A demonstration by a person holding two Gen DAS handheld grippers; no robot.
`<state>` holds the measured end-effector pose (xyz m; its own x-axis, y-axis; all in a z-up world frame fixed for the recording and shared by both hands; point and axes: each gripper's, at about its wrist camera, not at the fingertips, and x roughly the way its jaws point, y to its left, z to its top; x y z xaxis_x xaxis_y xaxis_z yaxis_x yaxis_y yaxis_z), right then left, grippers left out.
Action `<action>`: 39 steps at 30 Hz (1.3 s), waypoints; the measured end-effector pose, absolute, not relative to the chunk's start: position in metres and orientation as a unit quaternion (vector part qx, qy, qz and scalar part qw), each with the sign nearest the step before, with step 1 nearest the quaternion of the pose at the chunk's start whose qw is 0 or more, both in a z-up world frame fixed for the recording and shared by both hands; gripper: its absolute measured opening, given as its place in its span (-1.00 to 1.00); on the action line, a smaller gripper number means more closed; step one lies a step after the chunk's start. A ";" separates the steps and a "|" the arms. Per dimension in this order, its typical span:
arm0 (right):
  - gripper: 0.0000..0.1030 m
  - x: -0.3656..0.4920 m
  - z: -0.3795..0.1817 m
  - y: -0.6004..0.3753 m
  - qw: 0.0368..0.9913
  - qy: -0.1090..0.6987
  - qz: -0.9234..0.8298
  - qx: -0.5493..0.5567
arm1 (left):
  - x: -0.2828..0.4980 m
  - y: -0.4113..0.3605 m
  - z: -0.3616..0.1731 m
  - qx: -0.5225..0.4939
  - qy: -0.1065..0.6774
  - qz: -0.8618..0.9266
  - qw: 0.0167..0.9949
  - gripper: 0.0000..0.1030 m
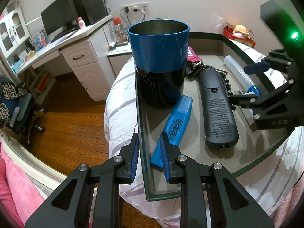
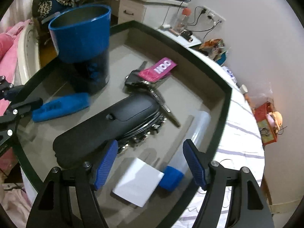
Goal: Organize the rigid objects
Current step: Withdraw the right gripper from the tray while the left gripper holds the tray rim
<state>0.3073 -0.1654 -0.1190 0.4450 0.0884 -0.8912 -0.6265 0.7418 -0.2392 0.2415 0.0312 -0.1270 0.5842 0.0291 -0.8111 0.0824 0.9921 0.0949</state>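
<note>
A shallow tray with a dark green rim rests on a striped quilt. It holds a blue and black cup, a blue highlighter, a black remote, keys with a pink tag, a clear tube with a blue cap and a small white box. My left gripper straddles the tray's left wall, narrow, clamped on it. My right gripper stands open above the white box and the tube's cap, touching neither.
The bed's quilt surrounds the tray. A white desk with a monitor and an office chair stand on the wooden floor to the left. A red basket with a plush toy sits past the tray's far side.
</note>
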 end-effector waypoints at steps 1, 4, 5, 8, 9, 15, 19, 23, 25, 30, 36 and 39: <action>0.42 0.309 -0.124 -0.164 0.798 0.481 0.218 -0.289 | 0.242 0.031 -0.127 0.061 0.455 -0.015 0.888 -0.60; 0.43 0.314 -0.126 -0.167 0.801 0.486 0.222 -0.270 | 0.242 0.031 -0.127 0.060 0.455 -0.016 0.888 -0.60; 0.43 0.313 -0.126 -0.167 0.800 0.487 0.222 -0.272 | 0.242 0.031 -0.127 0.060 0.455 -0.016 0.888 -0.59; 0.43 0.312 -0.125 -0.168 0.797 0.485 0.201 -0.298 | 0.242 0.031 -0.127 0.060 0.455 -0.016 0.888 -0.59; 0.43 0.311 -0.125 -0.167 0.796 0.483 0.192 -0.311 | 0.242 0.031 -0.127 0.059 0.455 -0.017 0.888 -0.59; 0.44 0.303 -0.116 -0.169 0.797 0.471 0.176 -0.334 | 0.243 0.030 -0.127 0.058 0.455 -0.018 0.889 -0.58; 0.47 0.294 -0.097 -0.189 0.830 0.447 0.173 -0.286 | 0.242 0.030 -0.128 0.057 0.454 -0.020 0.889 -0.58; 0.47 0.296 -0.092 -0.220 0.852 0.443 0.144 -0.240 | 0.242 0.029 -0.128 0.056 0.453 -0.021 0.890 -0.56; 0.47 0.298 -0.099 -0.230 0.850 0.452 0.138 -0.232 | 0.243 0.029 -0.129 0.056 0.452 -0.020 0.890 -0.56; -0.41 0.302 -0.115 -0.240 0.840 0.478 0.170 -0.193 | 0.243 0.028 -0.129 0.055 0.449 -0.022 0.892 -0.53; -0.50 0.295 -0.117 -0.241 0.833 0.487 0.169 -0.200 | 0.245 0.019 -0.129 0.059 0.446 -0.034 0.893 -0.48; -0.50 0.293 -0.119 -0.249 0.833 0.492 0.150 -0.202 | 0.246 0.008 -0.130 0.062 0.444 -0.043 0.893 -0.46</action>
<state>0.2929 -0.2490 -0.1194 0.4707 0.0517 -0.8808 -0.4492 0.8733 -0.1888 0.2464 0.0083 -0.1299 0.6018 -0.0206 -0.7984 0.1315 0.9886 0.0736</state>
